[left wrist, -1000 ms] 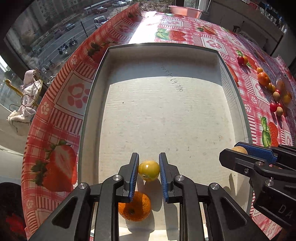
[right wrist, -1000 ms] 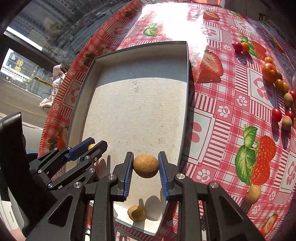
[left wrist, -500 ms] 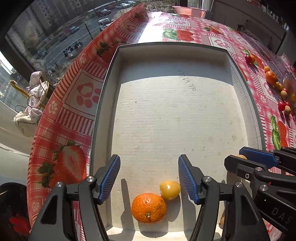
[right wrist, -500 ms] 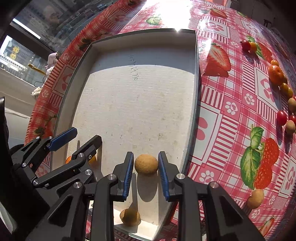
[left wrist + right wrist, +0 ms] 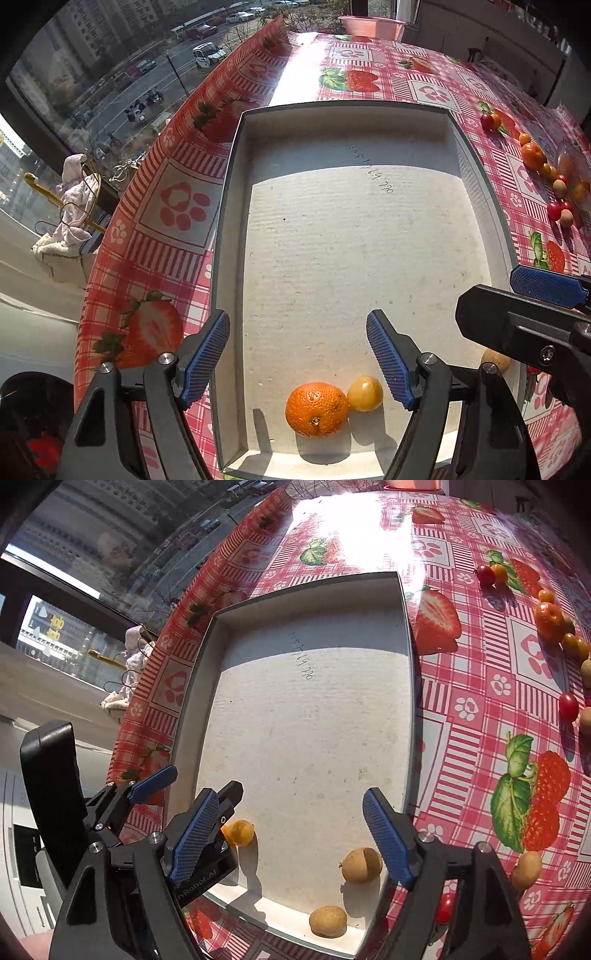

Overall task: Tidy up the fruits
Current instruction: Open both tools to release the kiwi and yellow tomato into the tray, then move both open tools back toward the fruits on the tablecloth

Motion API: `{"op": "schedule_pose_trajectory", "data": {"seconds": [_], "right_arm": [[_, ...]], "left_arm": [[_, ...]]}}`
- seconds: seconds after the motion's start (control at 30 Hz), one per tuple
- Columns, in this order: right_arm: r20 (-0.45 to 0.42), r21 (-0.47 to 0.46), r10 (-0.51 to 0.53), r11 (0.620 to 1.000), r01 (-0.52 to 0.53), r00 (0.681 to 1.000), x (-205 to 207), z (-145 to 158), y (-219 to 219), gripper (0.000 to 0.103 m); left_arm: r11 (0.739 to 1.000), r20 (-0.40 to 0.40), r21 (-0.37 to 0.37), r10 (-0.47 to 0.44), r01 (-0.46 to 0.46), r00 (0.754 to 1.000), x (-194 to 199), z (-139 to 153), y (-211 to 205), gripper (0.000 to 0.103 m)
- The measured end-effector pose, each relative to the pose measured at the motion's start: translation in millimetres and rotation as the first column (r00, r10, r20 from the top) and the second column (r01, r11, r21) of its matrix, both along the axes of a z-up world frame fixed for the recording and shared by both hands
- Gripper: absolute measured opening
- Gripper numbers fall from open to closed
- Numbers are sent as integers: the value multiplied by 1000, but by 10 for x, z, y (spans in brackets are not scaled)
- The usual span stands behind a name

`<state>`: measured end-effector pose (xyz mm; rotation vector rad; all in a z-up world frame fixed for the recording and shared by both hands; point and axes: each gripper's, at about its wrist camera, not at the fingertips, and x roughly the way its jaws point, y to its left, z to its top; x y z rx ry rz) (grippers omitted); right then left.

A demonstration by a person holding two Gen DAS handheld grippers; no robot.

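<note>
From my seat the tray [image 5: 480, 206] looks like matt cardboard, its floor faintly ribbed and speckled. The tablecloth [image 5: 480, 686] beneath it is glossy plastic sheeting that throws back a hard glare. The tangerine [image 5: 317, 409] has a dimpled, slightly shiny peel; the yellow fruit [image 5: 365, 393] touching it is smooth and glossy. The two longans [image 5: 361, 864] look dull and rough-skinned. I see ridged blue rubbery pads [image 5: 388, 363] on matt black plastic fingers [image 5: 424, 373] with bright metal pins.

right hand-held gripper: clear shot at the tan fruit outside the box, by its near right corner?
Probably yes. The right hand-held gripper is open and empty, and the tan fruit lies bare on the tablecloth just right of the box. Only a small red fruit sits close by.
</note>
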<state>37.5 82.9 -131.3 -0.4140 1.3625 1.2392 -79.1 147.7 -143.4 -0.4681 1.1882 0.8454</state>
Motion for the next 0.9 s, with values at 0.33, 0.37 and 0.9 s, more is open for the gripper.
{"op": "schedule_pose_trajectory", "data": {"seconds": [0.33,0.37,0.9], "right_arm": [[71,-2,-150,989,150,986,494,228,-584,83],[78,-9,-171,985,173,982,566,228,-683,83],[189,-130,-352,916,378,917,1054,102,-2185,83]], "left_arm": [[986,32,5,-167,167,985,491,243,-445,78],[982,36,3,-186,186,982,551,262,-499,78],[900,72,-62,-427,431,901,1491,281,-1367,78]]}}
